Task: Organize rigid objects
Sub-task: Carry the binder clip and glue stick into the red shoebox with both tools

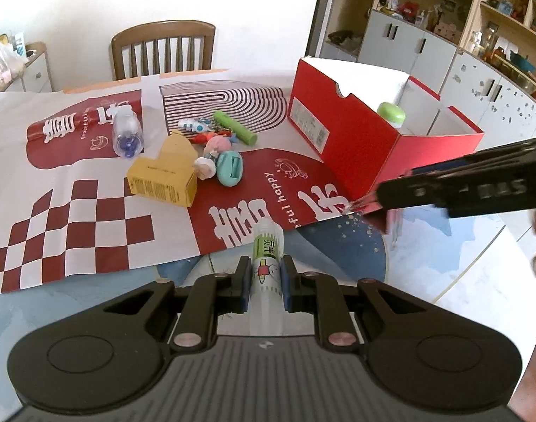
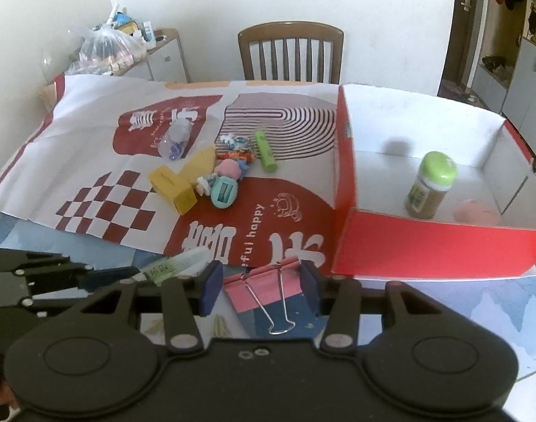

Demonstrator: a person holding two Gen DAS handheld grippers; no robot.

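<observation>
The left gripper [image 1: 265,283] is clenched on a small glue bottle [image 1: 266,260], blue pads pressing its sides; the bottle's long axis runs along the fingers, its white nozzle pointing toward twelve o'clock in the left wrist view, over the near edge of the red-and-white paper [image 1: 92,211]. The right gripper [image 2: 262,286] grasps a pink binder clip [image 2: 264,286] across its width, the pads on its two ends; the clip's long axis lies crosswise, from nine to three o'clock, and its wire handles point toward six o'clock, back at the camera. In the right wrist view the red box [image 2: 440,249] stands at two o'clock, open, with a green-capped jar [image 2: 430,185] upright inside and a blurred pink thing just beside the jar at four o'clock. At eleven o'clock a heap of small things lies on the paper: a yellow carton [image 2: 173,188], a teal sharpener [image 2: 225,193], a green tube [image 2: 266,151] pointing roughly five o'clock, and a clear bottle [image 2: 176,140].
</observation>
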